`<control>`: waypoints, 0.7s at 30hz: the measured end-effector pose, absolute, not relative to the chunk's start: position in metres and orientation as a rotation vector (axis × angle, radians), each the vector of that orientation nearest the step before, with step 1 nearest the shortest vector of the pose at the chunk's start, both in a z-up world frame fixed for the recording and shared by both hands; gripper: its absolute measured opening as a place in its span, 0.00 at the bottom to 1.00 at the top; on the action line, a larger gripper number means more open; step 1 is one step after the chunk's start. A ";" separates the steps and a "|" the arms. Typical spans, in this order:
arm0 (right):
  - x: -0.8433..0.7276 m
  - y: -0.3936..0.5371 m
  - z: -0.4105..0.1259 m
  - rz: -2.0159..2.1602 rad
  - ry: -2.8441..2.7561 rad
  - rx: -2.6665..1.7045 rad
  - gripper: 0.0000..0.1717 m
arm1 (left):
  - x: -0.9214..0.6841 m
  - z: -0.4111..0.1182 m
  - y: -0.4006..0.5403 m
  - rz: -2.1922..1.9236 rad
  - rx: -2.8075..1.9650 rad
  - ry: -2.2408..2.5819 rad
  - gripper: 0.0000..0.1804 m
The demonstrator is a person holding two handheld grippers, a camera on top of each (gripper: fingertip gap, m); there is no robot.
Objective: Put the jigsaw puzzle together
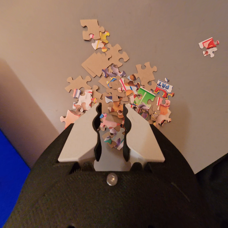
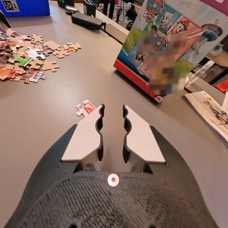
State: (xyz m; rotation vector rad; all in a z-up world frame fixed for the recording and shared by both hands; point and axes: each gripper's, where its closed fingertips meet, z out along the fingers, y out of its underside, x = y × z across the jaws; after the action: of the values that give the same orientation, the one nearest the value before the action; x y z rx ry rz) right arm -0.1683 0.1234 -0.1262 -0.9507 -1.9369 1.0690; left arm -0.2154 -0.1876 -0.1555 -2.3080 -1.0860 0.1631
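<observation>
Puzzle pieces [image 1: 118, 93] are heaped in a loose pile on the grey table [image 1: 172, 24], some face up in bright colours, many turned to their brown cardboard backs. The left gripper [image 1: 112, 106] is held above the near side of this pile, its jaws parted, with nothing pressed between the pads; pieces are seen through the gap, lying on the table below. A blue box [image 1: 11, 172] is seen past the table's left edge in that view.

A single red and white piece [image 2: 85, 108] lies well apart from the pile, out in the middle of the table. The right gripper [image 2: 113, 107] is held just beside it, jaws parted over bare table; its left finger [image 2: 91, 124] covers part of the piece, and contact cannot be judged. Towards the far right edge a puzzle box [image 2: 164, 40] is propped upright, with a booklet [image 2: 209, 114] lying near it. A black power adapter [image 2: 86, 20] rests along the far edge.
</observation>
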 end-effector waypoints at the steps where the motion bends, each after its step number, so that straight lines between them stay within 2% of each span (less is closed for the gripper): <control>1: -0.168 0.123 -0.126 1.068 -1.937 -0.950 0.17 | -0.215 -0.159 -0.187 0.158 -2.323 -1.088 0.18; 6: -0.168 0.124 -0.127 1.065 -1.938 -0.951 0.17 | -0.212 -0.180 -0.181 0.142 -2.435 -1.071 0.17; 11: -0.168 0.123 -0.127 1.065 -1.939 -0.949 0.17 | -0.208 -0.180 -0.173 0.172 -2.490 -0.989 0.01; 19: -0.168 0.122 -0.127 1.061 -1.942 -0.944 0.17 | -0.204 -0.162 -0.164 0.162 -2.432 -0.914 0.00; 20: -0.168 0.122 -0.127 1.060 -1.942 -0.944 0.17 | -0.196 -0.161 -0.157 0.125 -2.445 -0.852 0.01; 21: -0.168 0.122 -0.127 1.058 -1.943 -0.944 0.17 | -0.186 -0.160 -0.147 0.083 -2.463 -0.770 0.07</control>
State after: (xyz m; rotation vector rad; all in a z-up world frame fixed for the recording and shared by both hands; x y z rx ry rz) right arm -0.1683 0.1223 -0.1273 -0.9444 -1.9428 1.0581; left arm -0.1862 -0.1475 -0.1602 -2.4627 -0.7700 0.0831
